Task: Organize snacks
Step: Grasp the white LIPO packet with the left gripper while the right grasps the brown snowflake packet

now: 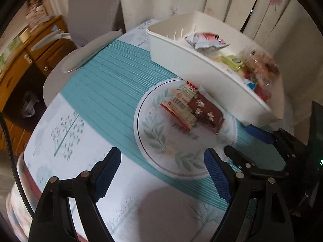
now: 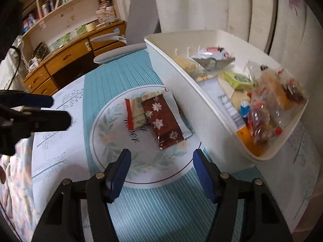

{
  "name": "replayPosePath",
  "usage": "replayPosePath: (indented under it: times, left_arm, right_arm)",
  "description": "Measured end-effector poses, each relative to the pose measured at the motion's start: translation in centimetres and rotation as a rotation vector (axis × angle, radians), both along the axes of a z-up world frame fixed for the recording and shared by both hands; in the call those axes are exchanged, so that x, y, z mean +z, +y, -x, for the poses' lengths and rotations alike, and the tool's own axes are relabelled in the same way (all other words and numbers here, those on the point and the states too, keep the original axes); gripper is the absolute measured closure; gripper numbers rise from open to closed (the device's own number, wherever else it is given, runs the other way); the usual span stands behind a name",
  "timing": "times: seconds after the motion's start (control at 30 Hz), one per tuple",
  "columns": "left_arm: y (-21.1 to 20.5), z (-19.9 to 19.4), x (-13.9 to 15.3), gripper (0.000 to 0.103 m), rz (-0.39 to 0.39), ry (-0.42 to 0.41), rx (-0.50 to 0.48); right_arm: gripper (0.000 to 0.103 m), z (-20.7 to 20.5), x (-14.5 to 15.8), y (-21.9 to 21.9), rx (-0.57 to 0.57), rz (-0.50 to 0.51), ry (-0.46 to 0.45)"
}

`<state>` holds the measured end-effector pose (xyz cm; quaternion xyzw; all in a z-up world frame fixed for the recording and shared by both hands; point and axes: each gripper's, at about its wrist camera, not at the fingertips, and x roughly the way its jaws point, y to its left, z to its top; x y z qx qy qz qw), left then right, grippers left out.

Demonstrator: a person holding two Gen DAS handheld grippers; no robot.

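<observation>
The right gripper (image 2: 160, 171) is seen parted and empty above the near rim of a printed circle (image 2: 105, 141) on the tablecloth (image 2: 121, 76), its blue pads (image 2: 121, 173) aimed at two wrappers lying there; the left gripper (image 1: 161, 175) is likewise held wide with nothing between its pads, poised over the cloth just short of the same circle. The brown wrapper (image 2: 163, 125), patterned with snowflakes, is laid partly over a red-edged wrapper (image 2: 134, 111), and both are lying just beside the wall of a white bin (image 2: 181, 92), which is already loaded with assorted snacks (image 2: 262, 109). A misgrip is judged the chief risk: because the two wrappers overlap, both could be pinched at once, or the lower one dragged across the cloth and off the circle. The foil is judged slippery and flat, so the pads could close on air or crumple the packet. The bin wall stands close on the far side and could be knocked by a finger, and the bin appears to be seated near the table edge, so a shove might tip its contents. With both grippers converging on one small patch, a collision between them is also possible. Beyond the table, a grey chair (image 2: 121, 52), a wooden desk (image 2: 66, 58) and curtains (image 2: 201, 6) are seen, well clear of the work.
</observation>
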<state>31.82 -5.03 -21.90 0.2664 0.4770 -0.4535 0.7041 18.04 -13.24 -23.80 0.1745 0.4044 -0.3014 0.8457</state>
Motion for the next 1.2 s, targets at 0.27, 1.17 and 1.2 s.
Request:
replayPosePath:
  times: [0.27, 1.17, 1.2]
  left_arm:
    - [-4.2, -1.2, -2.7, 0.019, -0.038, 0.001, -0.119]
    - [-12.3, -2.0, -7.8, 0.02, -0.188, 0.026, -0.258]
    - [-12.4, -2.1, -7.9, 0.02, -0.189, 0.029, -0.257]
  right_arm:
    - [0.045, -1.0, -1.7, -0.1, -0.011, 0.035, 0.01]
    - [0.075, -5.3, -3.1, -1.6, -0.022, 0.125, 0.095]
    - [0.079, -5.3, -3.1, -1.6, -0.018, 0.12, 0.095]
